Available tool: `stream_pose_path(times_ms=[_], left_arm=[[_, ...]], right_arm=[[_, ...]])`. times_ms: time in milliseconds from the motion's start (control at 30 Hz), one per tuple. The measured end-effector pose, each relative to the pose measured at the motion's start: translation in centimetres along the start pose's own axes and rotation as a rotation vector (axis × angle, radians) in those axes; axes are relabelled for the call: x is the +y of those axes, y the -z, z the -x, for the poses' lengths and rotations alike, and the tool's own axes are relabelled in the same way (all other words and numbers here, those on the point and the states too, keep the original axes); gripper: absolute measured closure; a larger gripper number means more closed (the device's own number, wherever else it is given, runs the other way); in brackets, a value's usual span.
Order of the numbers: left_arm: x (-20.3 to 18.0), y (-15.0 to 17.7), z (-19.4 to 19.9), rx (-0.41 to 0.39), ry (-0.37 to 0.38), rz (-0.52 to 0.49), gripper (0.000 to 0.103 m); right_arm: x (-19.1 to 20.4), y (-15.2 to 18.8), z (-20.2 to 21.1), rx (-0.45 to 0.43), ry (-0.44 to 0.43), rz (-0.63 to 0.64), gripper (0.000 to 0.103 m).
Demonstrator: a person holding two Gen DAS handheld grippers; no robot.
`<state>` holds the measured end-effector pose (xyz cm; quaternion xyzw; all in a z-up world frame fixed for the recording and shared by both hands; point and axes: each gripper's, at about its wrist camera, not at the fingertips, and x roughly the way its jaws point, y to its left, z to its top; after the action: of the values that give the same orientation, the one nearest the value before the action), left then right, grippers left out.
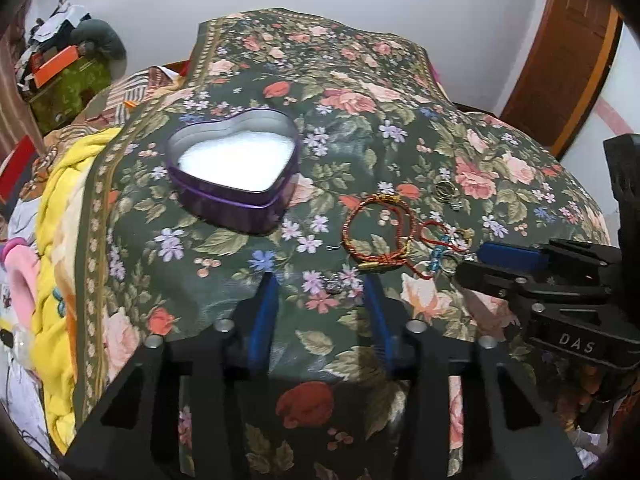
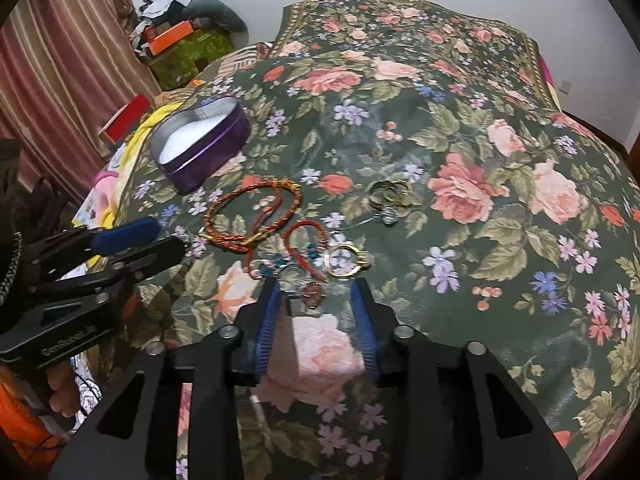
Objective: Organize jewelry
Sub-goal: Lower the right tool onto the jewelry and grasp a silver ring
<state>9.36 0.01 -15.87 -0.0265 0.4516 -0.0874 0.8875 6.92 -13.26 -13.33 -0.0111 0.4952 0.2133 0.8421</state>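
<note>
A purple heart-shaped tin (image 1: 240, 204) (image 2: 216, 152) with a white lining stands open on the floral bedspread. To its right lie a red-and-gold braided bracelet (image 1: 378, 226) (image 2: 256, 212), a red cord bracelet with teal beads (image 1: 434, 254) (image 2: 296, 248), a gold hoop (image 2: 346, 260) and a cluster of rings (image 1: 444, 190) (image 2: 390, 194). My left gripper (image 1: 320, 284) (image 2: 160, 236) is open low over the cloth, a small silver piece (image 1: 335, 287) lying between its tips. My right gripper (image 2: 316, 288) (image 1: 472, 264) is open too, with a small reddish pendant (image 2: 314, 290) lying ungripped between its tips.
The floral bedspread (image 1: 360, 92) covers a humped bed. A yellow blanket (image 1: 60, 208) bunches along the left edge. Boxes and clothes (image 1: 68, 64) pile up at the back left beside a striped curtain (image 2: 60, 64). A wooden door (image 1: 568, 52) stands at the right.
</note>
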Motion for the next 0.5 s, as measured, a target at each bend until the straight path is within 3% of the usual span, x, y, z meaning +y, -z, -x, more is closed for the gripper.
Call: stream_pose_path(times_ms=[200,367,500], left_arm=[[0.2,-0.1,-1.0,0.011,0.060,0.016,0.075],[0.3,-0.3,-1.5,0.012,0.056,0.023,0.091],[0.4,-0.3,-1.2,0.013,0.057,0.033,0.091]], right_arm=[[0.3,-0.1,-0.5,0.005,-0.004,-0.002,0.075],[0.1,-0.2,-0.5,0.001,-0.012,-0.018,0.078],[0.3,-0.1,-0.1,-0.007,-0.007,-0.010,0.078]])
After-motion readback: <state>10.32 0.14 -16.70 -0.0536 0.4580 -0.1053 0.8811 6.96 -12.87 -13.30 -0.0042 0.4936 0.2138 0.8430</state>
